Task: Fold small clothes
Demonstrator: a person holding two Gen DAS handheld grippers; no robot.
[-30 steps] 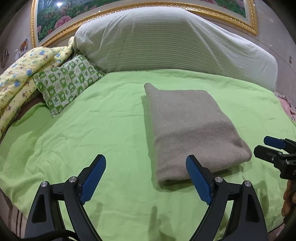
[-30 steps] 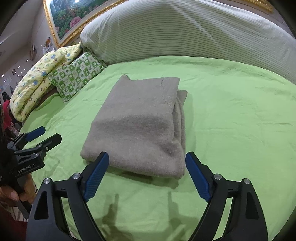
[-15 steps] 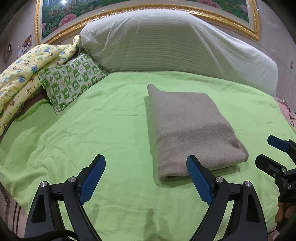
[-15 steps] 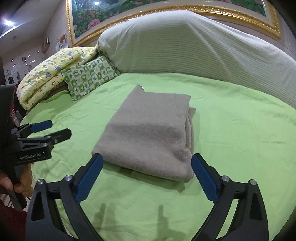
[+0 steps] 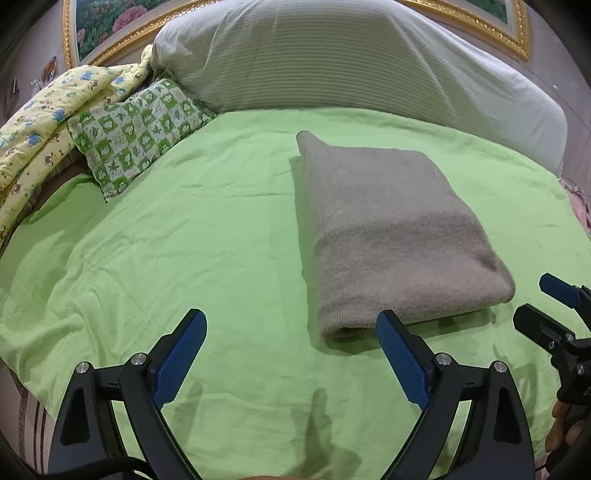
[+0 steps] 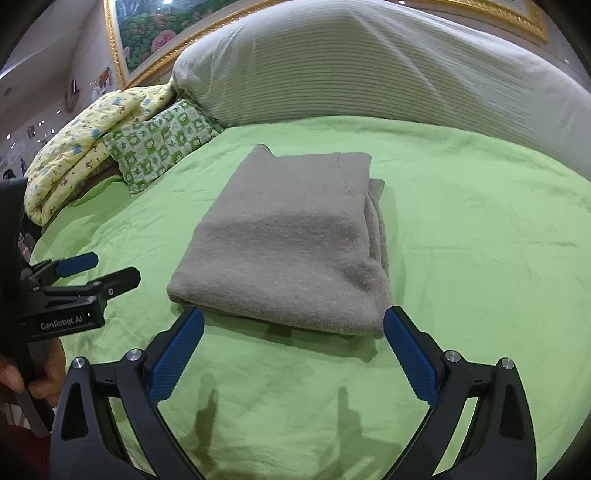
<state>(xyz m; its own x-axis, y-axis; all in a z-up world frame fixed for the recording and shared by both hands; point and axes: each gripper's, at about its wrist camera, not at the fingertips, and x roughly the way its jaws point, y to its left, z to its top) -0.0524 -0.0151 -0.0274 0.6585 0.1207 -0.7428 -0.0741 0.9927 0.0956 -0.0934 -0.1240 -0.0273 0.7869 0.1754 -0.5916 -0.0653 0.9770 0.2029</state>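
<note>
A grey-brown knitted garment [image 5: 391, 229] [image 6: 291, 243] lies folded into a thick rectangle on the green bedsheet [image 5: 184, 240] [image 6: 480, 229]. My left gripper [image 5: 291, 325] hovers open just short of the garment's near left corner, nothing between its blue pads. My right gripper [image 6: 293, 321] is open too, its fingers spread a little wider than the garment's near edge and clear of it. Each gripper appears in the other's view: the right one [image 5: 546, 306] at the far right, the left one [image 6: 99, 269] at the far left, held by a hand [image 6: 33, 369].
A large striped pillow [image 5: 351, 62] [image 6: 388, 70] runs along the head of the bed. A green patterned cushion [image 5: 136, 129] [image 6: 162, 144] and a yellow printed quilt [image 5: 40, 118] [image 6: 85, 147] sit at the back left. A gold picture frame [image 5: 461, 18] hangs behind.
The right gripper's jaws have spread slightly wider and it has drawn a little back from the garment. The garment has not moved.
</note>
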